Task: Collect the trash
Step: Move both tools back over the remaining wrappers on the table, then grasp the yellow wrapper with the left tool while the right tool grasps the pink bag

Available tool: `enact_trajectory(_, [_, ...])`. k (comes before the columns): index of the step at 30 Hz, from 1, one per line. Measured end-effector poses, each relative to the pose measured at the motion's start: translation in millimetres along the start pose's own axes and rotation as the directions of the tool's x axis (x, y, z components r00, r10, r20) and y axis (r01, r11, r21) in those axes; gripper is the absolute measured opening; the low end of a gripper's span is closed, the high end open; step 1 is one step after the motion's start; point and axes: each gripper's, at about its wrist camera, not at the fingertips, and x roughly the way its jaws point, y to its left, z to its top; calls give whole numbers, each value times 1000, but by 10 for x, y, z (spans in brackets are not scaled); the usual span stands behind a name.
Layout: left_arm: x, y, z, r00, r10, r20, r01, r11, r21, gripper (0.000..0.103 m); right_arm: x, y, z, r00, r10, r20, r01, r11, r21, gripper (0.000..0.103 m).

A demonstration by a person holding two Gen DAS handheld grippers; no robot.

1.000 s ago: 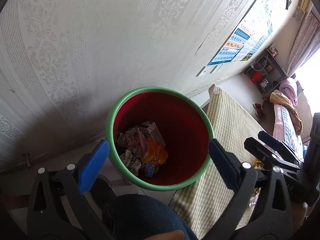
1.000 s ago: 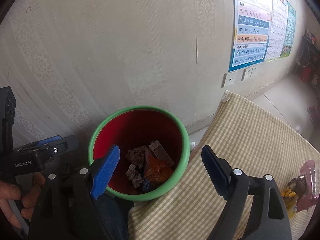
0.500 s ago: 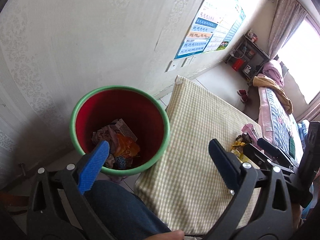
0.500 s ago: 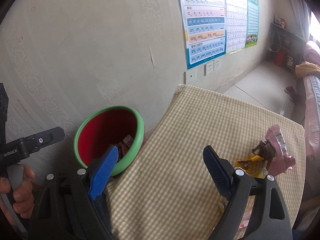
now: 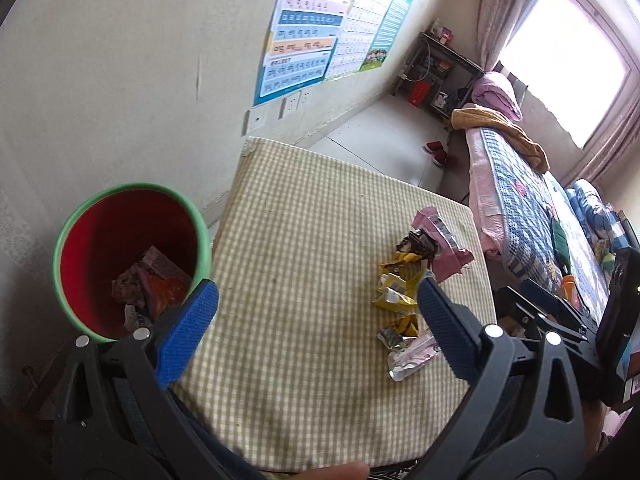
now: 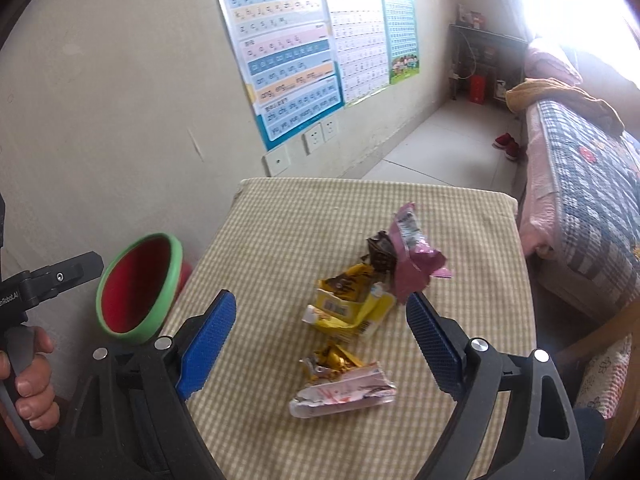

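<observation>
Right wrist view: we hold our right gripper (image 6: 318,332) spread and empty over the wrappers (image 6: 352,308) on the surface (image 6: 276,216); left gripper (image 5: 316,316) likewise released, bin (image 5: 132,196) alongside for dropping.

Both wrist views look down, sharing table (image 5: 304,240), bin (image 6: 160,276).

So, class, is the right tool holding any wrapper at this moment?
No. The right tool is wide open above the wrappers, which all lie loose on the checked table.
</observation>
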Motion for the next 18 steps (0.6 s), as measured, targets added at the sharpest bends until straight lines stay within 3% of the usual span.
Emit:
enact_trajectory(10, [354,-689,-60,996,-58,-66,64,993,96,97,-210,-652,-21,998,-53,24,51,996,77,84])
enact_trajectory(18, [655,-902,-89,990,-52,-130,69,989,132,97,-130,-902,-46,998,-64,10,62,992,112,84])
